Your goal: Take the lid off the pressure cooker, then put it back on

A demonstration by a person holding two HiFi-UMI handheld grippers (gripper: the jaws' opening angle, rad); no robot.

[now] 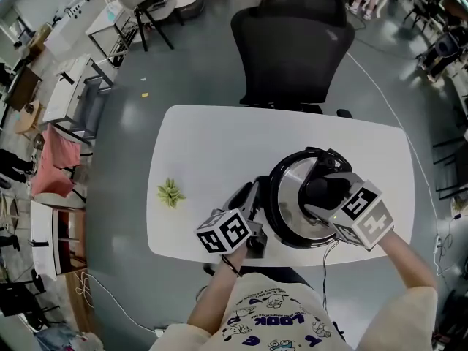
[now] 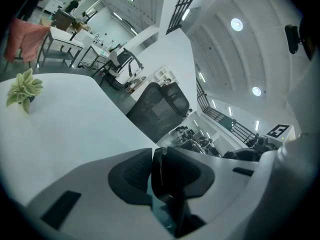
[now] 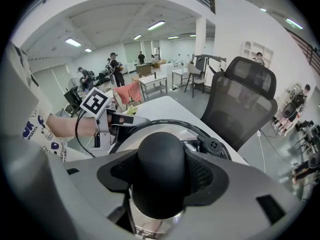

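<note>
The pressure cooker [image 1: 272,214] stood at the surface's [image 1: 212,145] near edge, towards its right corner, lid [image 1: 289,192] on. The right claw [image 3: 161,178] was clamped on the lid knob [image 3: 160,151]. The left claw [image 2: 157,176] was clamped on the side handle [image 2: 175,176].

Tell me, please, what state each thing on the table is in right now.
Left tool: shut on side handle.
Right tool: shut on knob.
Lid: seated, not lifted.
Plant: upright, untouched.

Open office-like lab hall, mesh chair [image 1: 292,42], white table [image 1: 212,145], strip lights [image 3: 156,25]
</note>
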